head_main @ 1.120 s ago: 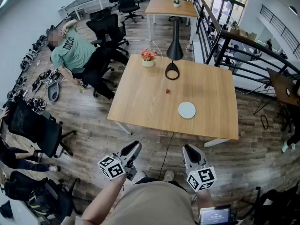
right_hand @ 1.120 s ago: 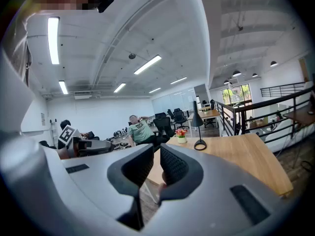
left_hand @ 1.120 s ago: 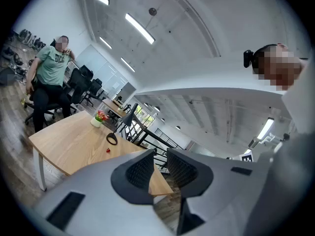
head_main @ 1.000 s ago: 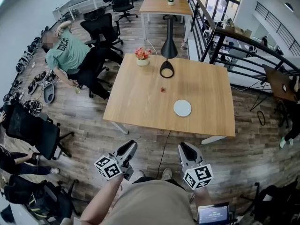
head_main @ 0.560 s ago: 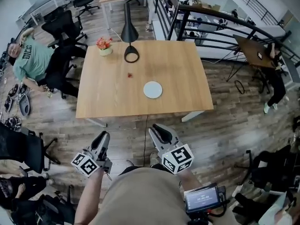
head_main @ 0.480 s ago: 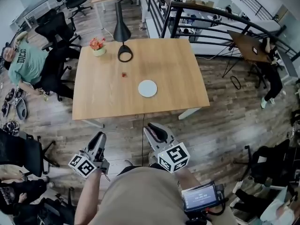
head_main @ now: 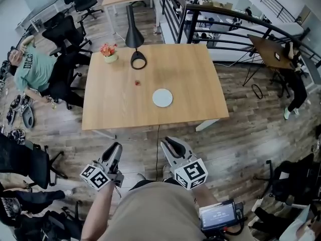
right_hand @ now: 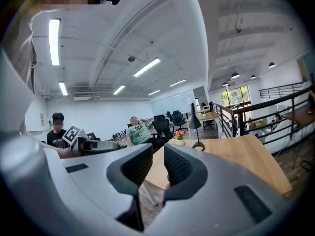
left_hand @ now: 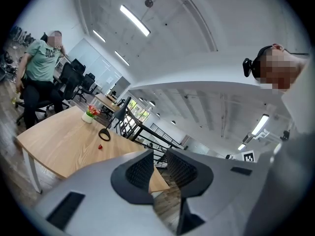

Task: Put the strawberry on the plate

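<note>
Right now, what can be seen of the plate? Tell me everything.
The plate is small, round and pale, white or light grey; its material is unclear. It lies flat on the wooden table, toward the near edge. It is empty: the strawberry lies apart, up-left in the head view. Only the table touches it.

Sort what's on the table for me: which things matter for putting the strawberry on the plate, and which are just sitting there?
For the job: strawberry, plate.
Just lying about: black desk lamp, flower pot.
</note>
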